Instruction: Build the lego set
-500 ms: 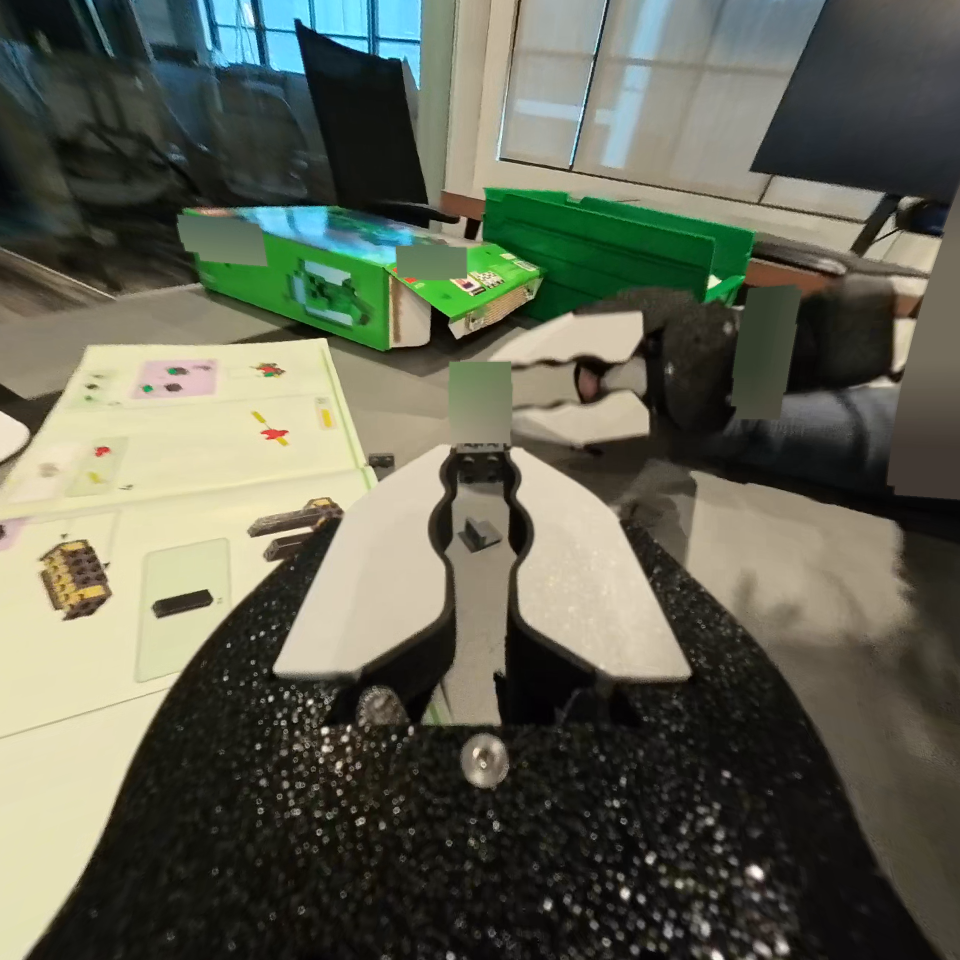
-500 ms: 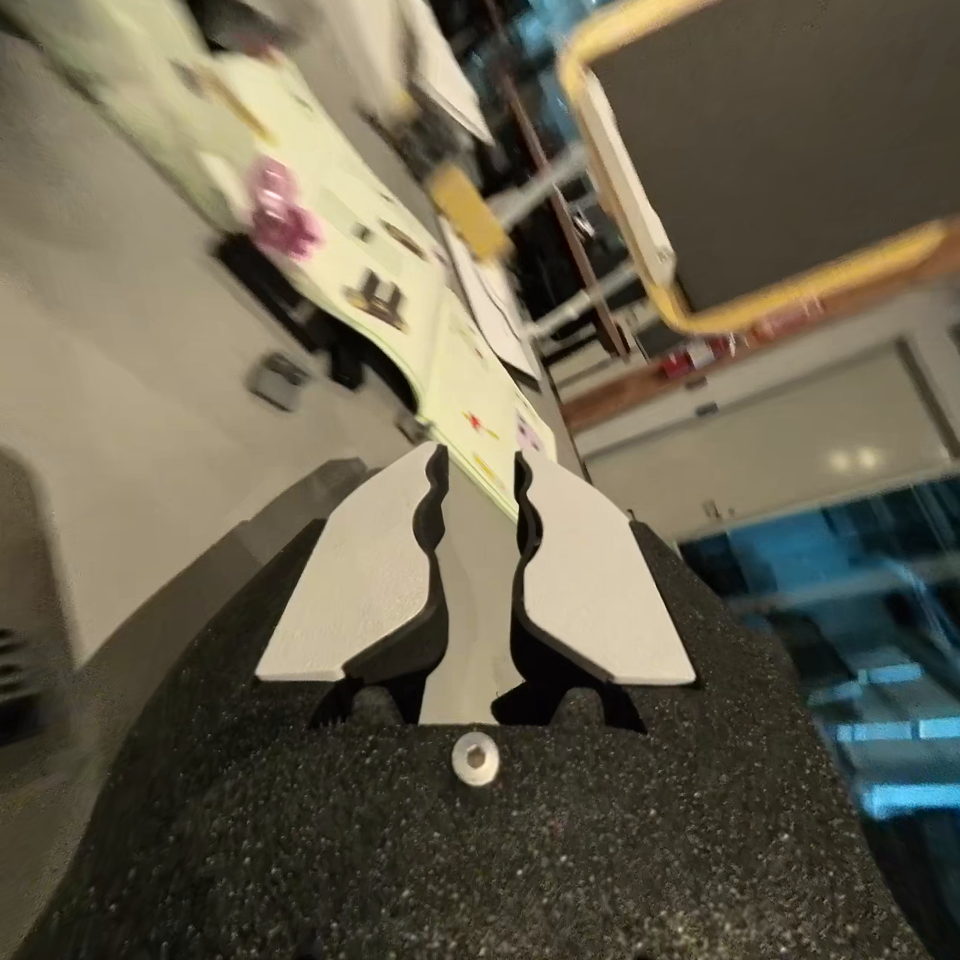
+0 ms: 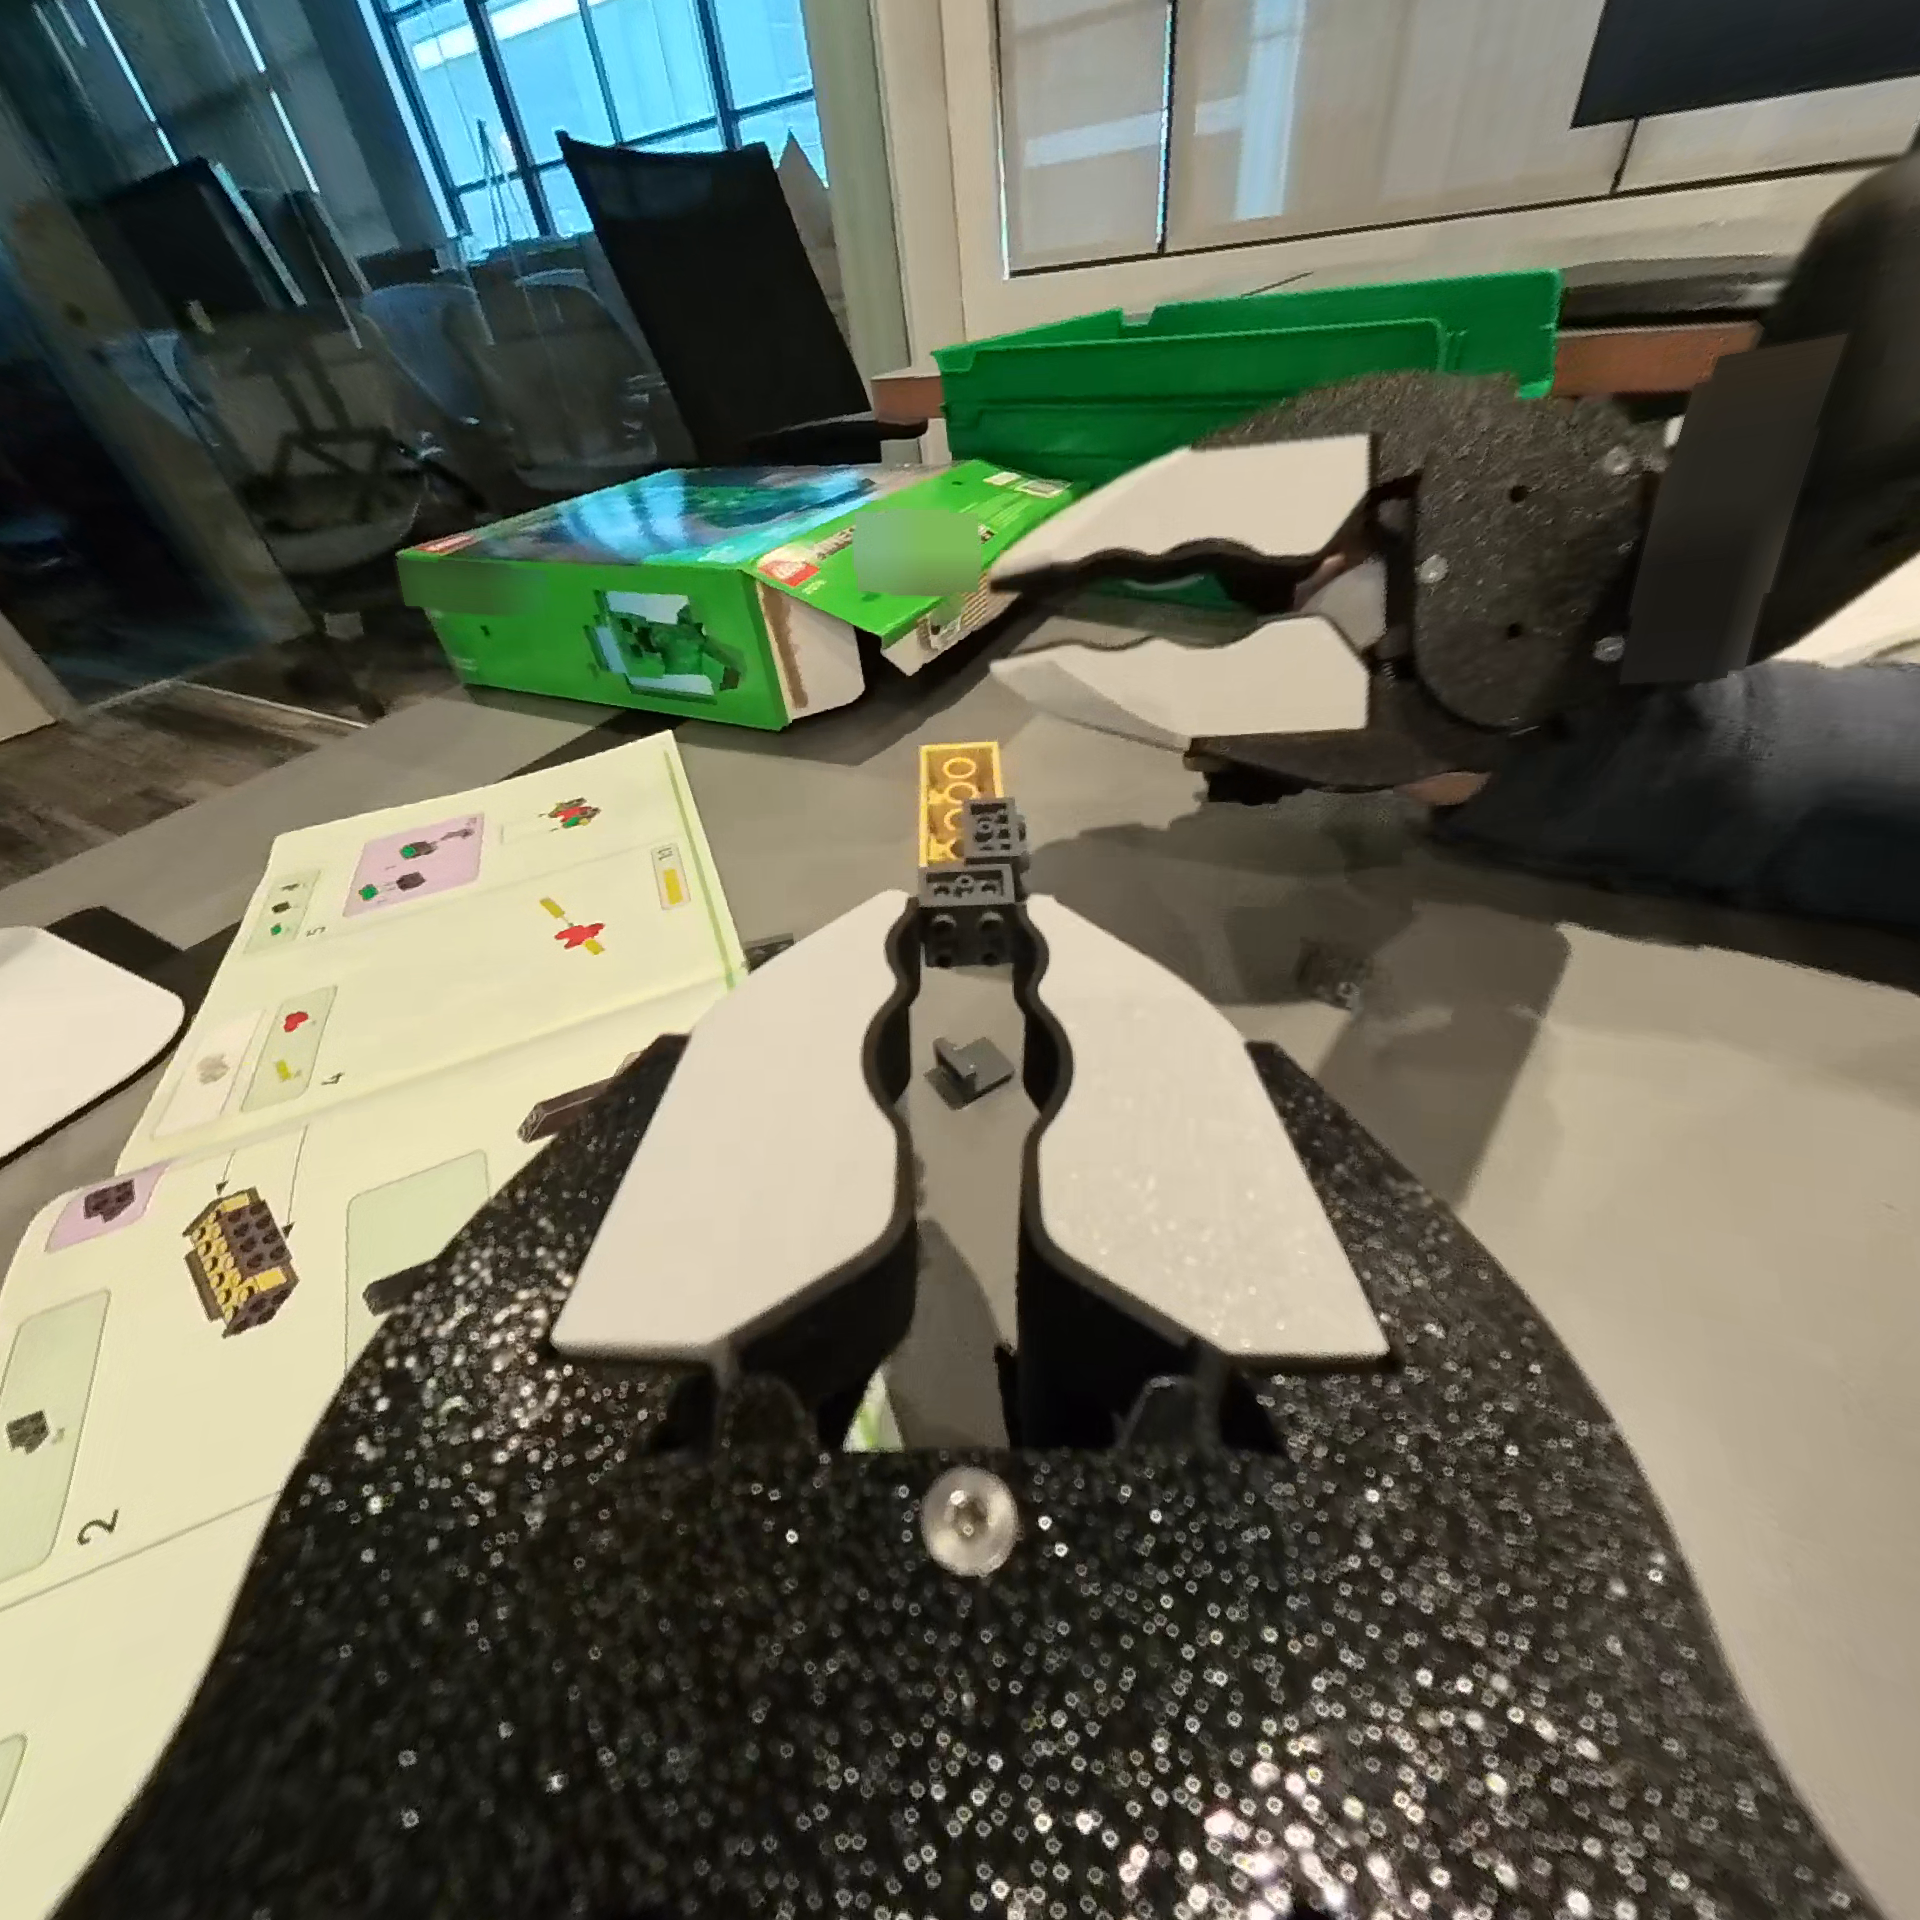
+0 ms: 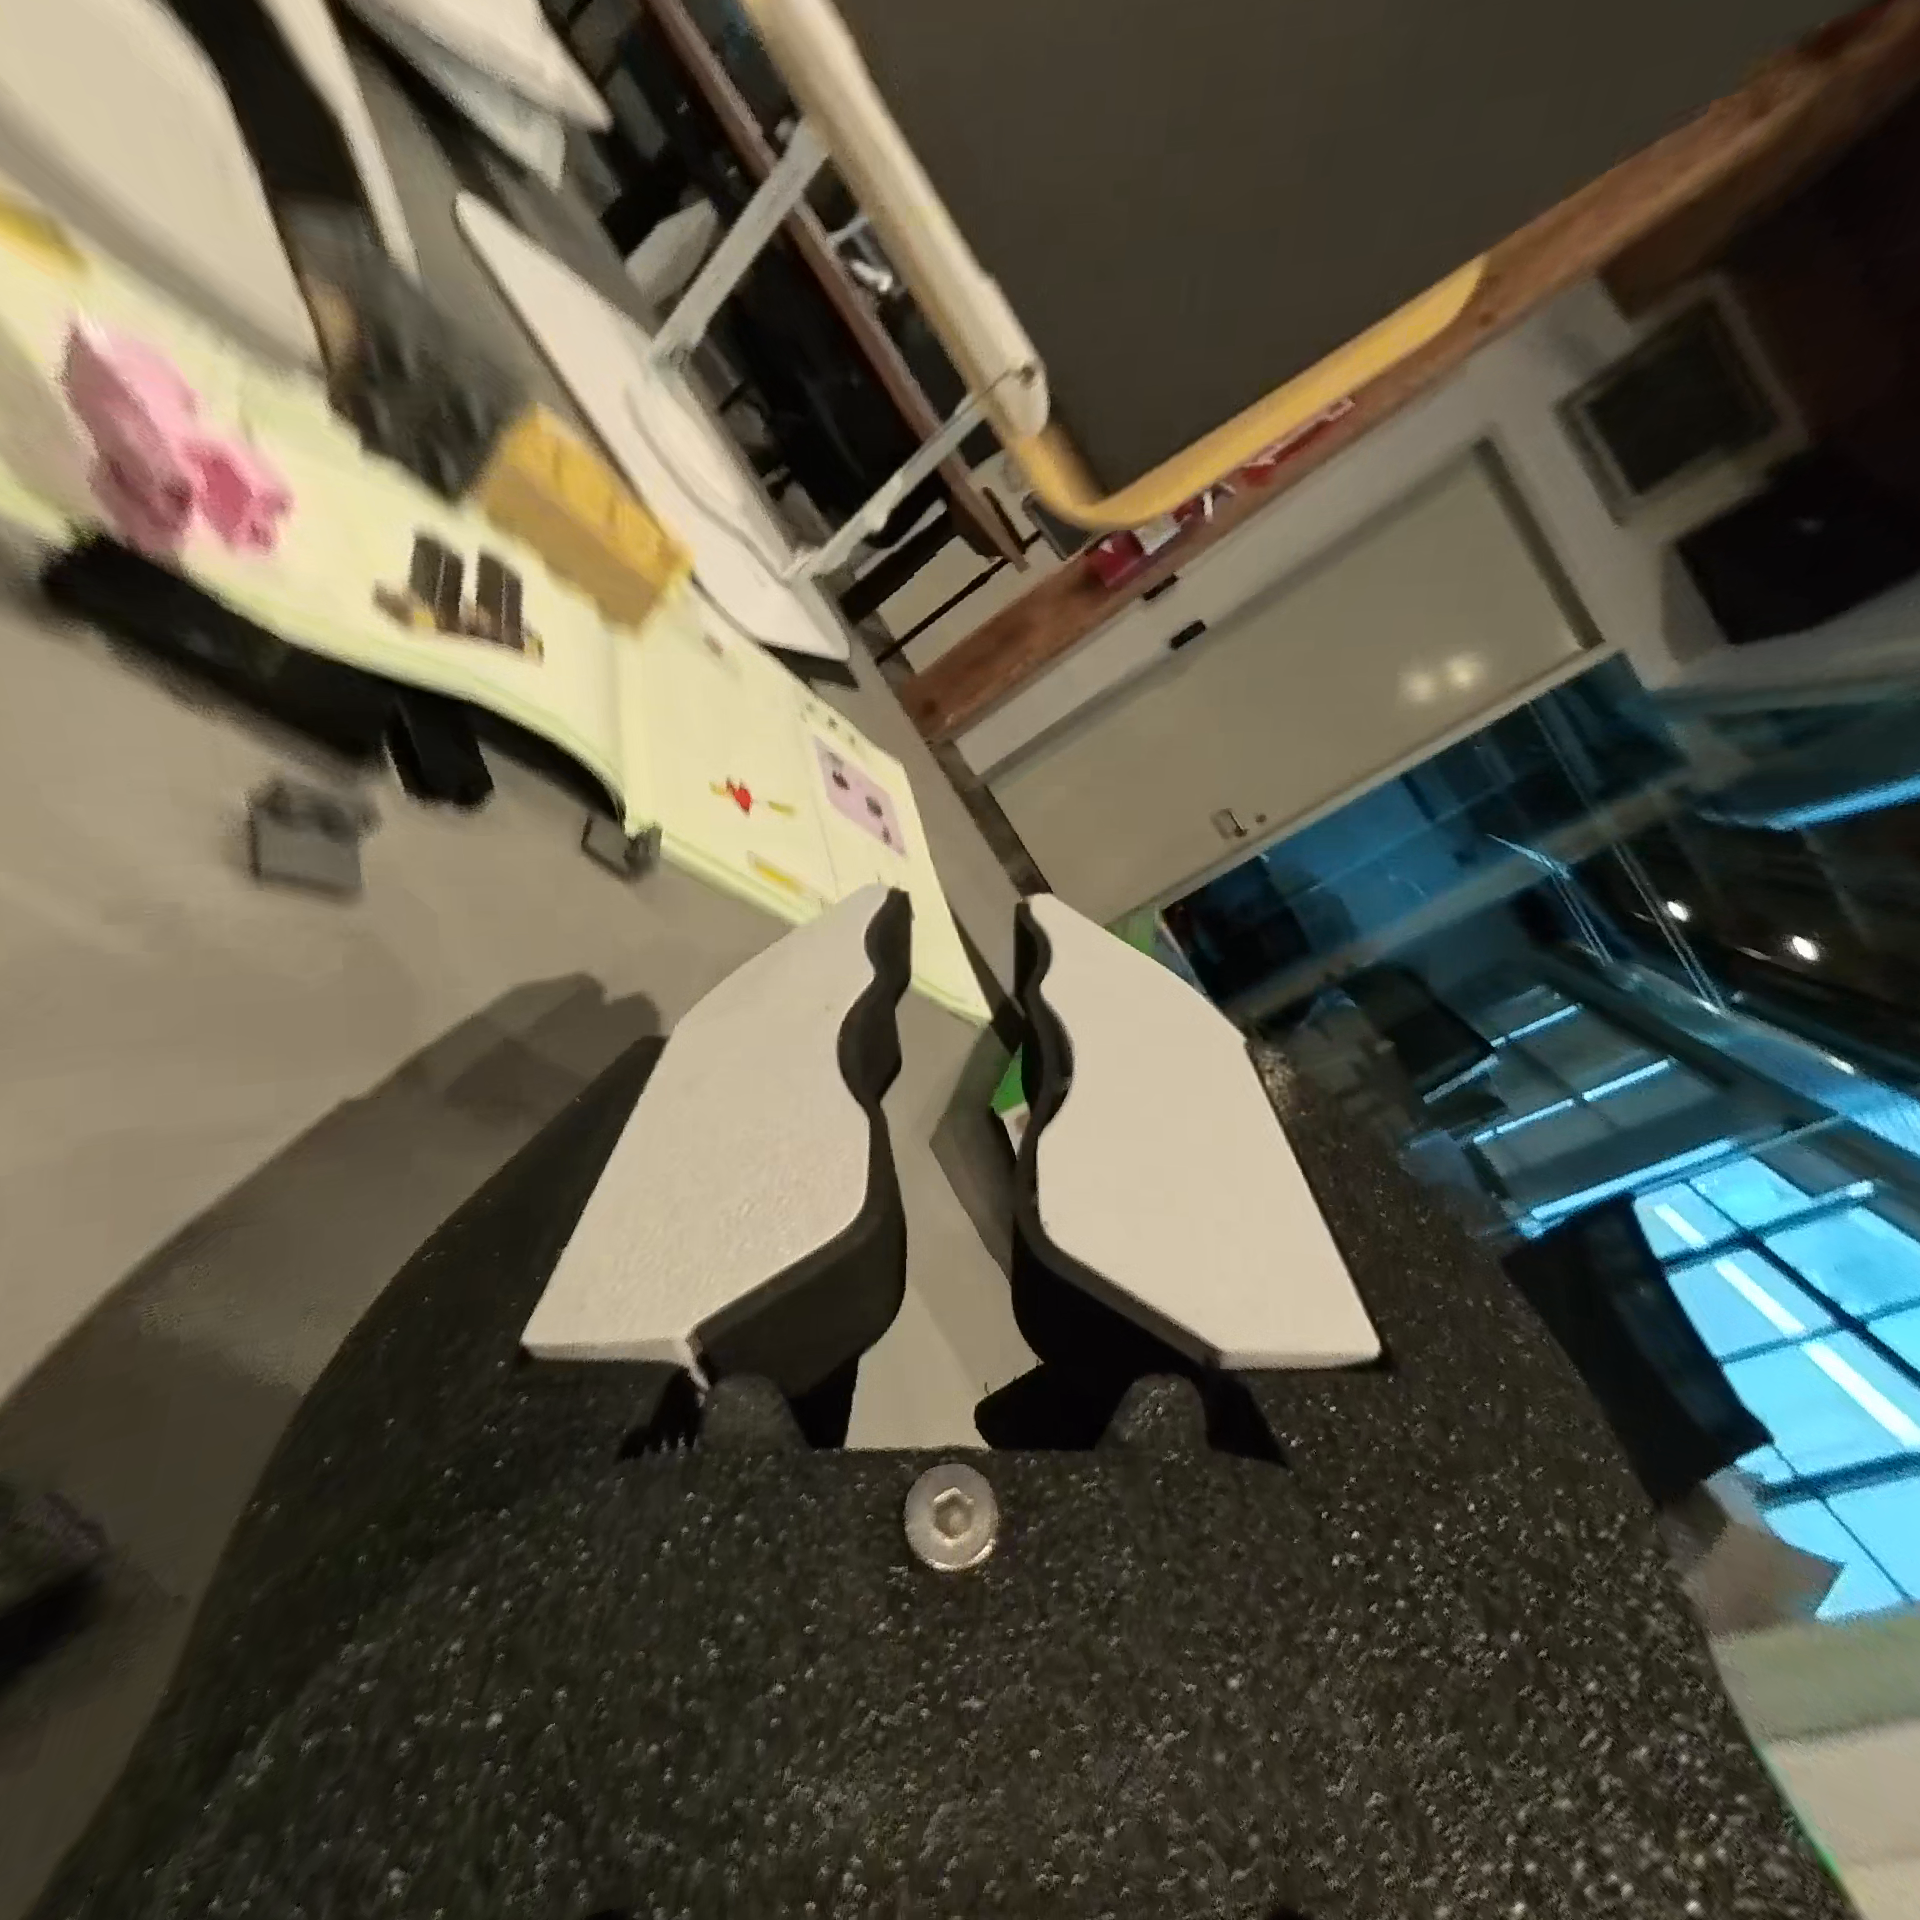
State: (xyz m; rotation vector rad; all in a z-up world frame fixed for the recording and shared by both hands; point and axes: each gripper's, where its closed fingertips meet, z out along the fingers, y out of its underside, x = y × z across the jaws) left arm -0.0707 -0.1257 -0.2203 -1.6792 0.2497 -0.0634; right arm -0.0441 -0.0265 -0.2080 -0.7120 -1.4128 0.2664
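Left gripper (image 3: 966, 914) level over grey table (image 3: 1558, 1143), clamped on dark grey lego assembly (image 3: 966, 914) with yellow brick (image 3: 958, 790) at its far end; loose grey piece (image 3: 971, 1070) on table below, instruction booklet (image 3: 416, 997) left, green box (image 3: 644, 613) beyond. Right gripper (image 3: 1195, 634) rolled sideways, fingers parted, nothing between. Only in right wrist view, blurred: pink pieces (image 4: 166, 447) and tan block (image 4: 582, 530) on booklet.

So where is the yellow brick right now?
In the left wrist view, the yellow brick sticks out beyond the dark grey bricks that the left gripper holds.
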